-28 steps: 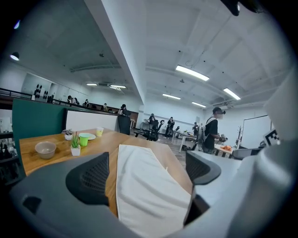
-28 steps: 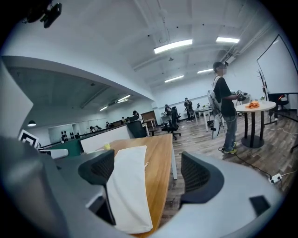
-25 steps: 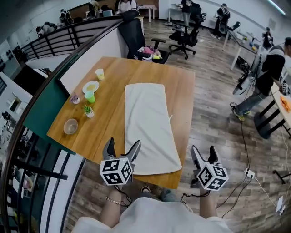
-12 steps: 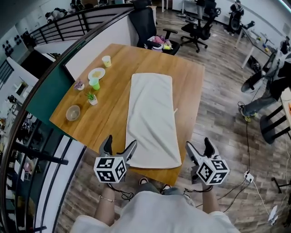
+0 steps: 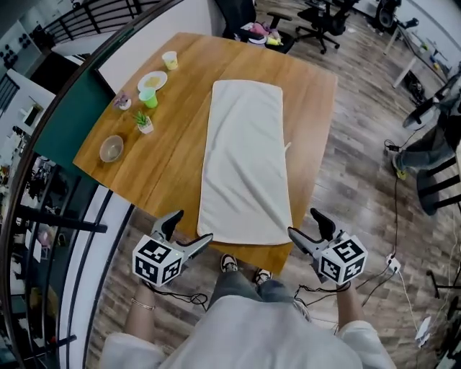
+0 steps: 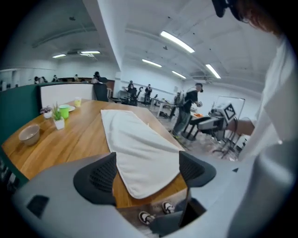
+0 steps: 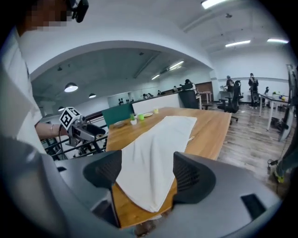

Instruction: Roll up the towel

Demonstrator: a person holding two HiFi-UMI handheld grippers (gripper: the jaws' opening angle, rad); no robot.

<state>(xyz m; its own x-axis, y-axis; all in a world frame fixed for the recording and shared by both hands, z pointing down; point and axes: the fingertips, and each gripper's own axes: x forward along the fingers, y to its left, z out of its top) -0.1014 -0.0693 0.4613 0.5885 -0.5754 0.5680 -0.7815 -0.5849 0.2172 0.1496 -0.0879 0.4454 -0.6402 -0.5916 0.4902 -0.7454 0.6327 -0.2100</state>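
Observation:
A long white towel (image 5: 245,162) lies flat along the wooden table (image 5: 317,115), its near end at the table's front edge. My left gripper (image 5: 191,228) hangs just off that edge, left of the towel's near left corner. My right gripper (image 5: 303,223) hangs off the edge by the near right corner. Both sets of jaws are closing with nothing between the pads. In the left gripper view the towel's near end (image 6: 139,153) shows beyond the left gripper (image 6: 146,173). In the right gripper view the towel (image 7: 153,153) shows beyond the right gripper (image 7: 146,175).
Along the table's left side stand a bowl (image 5: 111,148), a small potted plant (image 5: 144,124), a green cup (image 5: 148,97), a plate (image 5: 153,80) and a yellow cup (image 5: 170,60). A railing (image 5: 43,216) runs at the left. Office chairs (image 5: 328,14) stand beyond the table.
Both grippers have sunk and tipped downward, ending just off the table's front edge by the towel's near corners. Their jaws have narrowed a little. The towel has not moved.

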